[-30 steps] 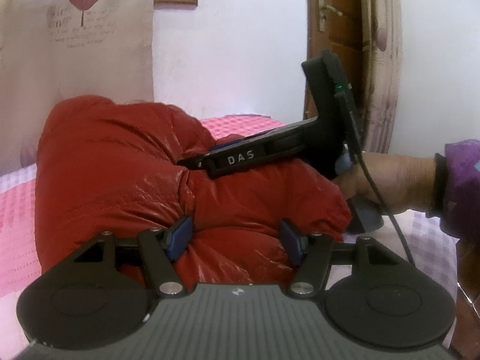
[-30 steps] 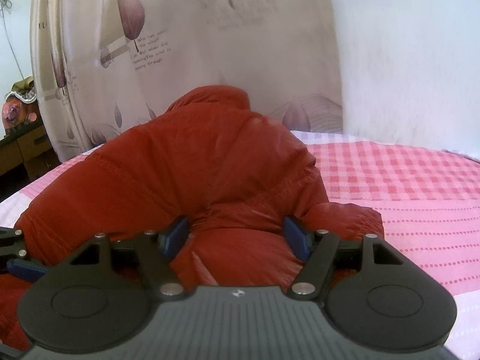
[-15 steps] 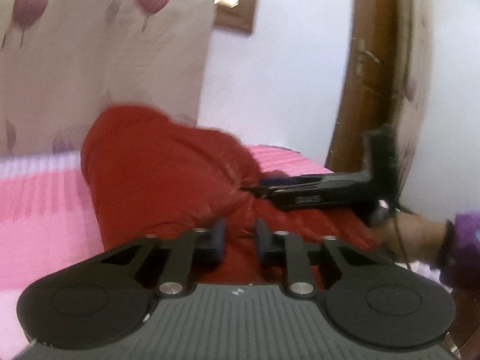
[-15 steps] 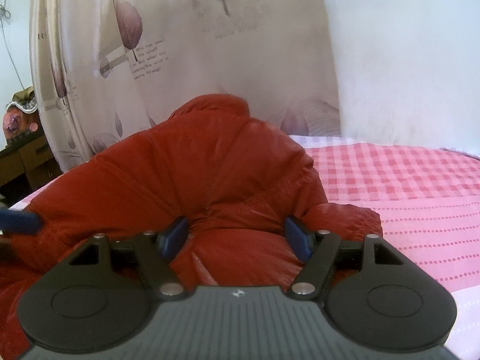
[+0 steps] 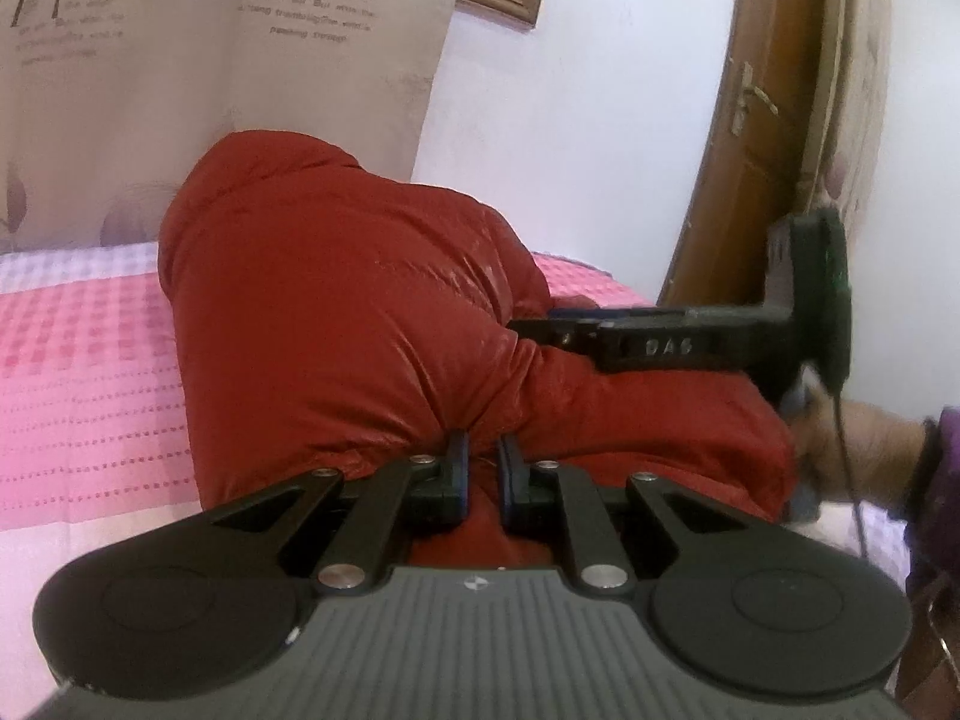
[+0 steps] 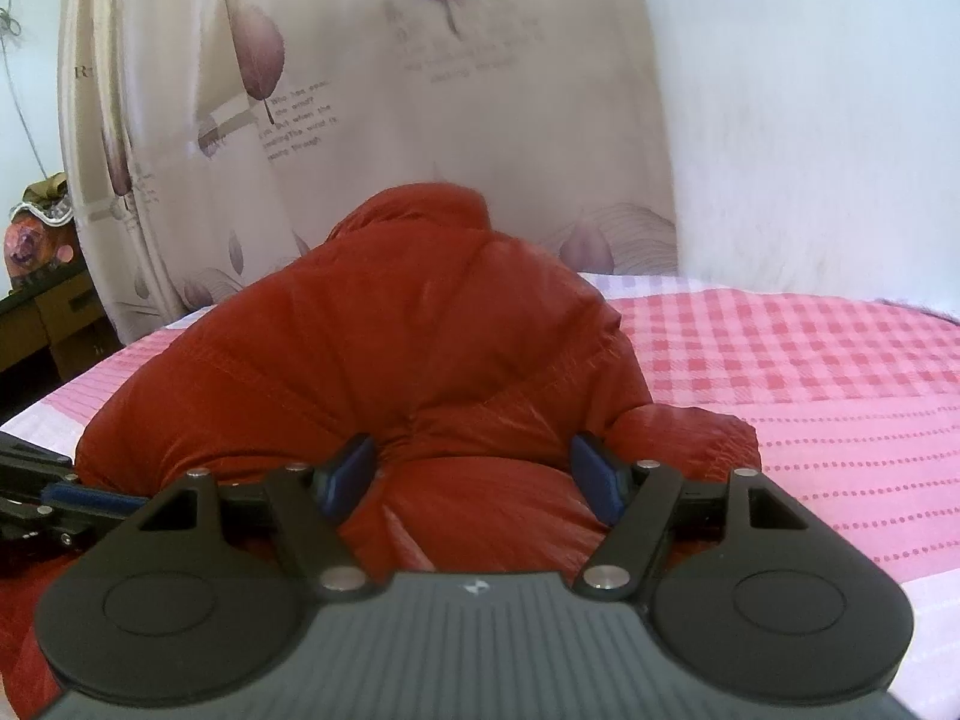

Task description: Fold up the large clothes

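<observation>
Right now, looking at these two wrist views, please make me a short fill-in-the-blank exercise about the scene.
1. The puffy jacket is ____ in colour.
2. The jacket lies on a checked ____ bedsheet.
3. The left gripper has just been closing; a fold of the ____ is between its fingers.
4. The right gripper has its fingers ____ apart.

Missing words: red; pink; jacket; wide

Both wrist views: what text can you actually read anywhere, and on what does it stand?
"DAS": side of the right gripper, in the left wrist view.
"Who has seen the wind?" partly legible: curtain, under a printed leaf.
"R": curtain, far left fold.
Other curtain lines: too blurred.
Red jacket, pink bedspread: none.
</observation>
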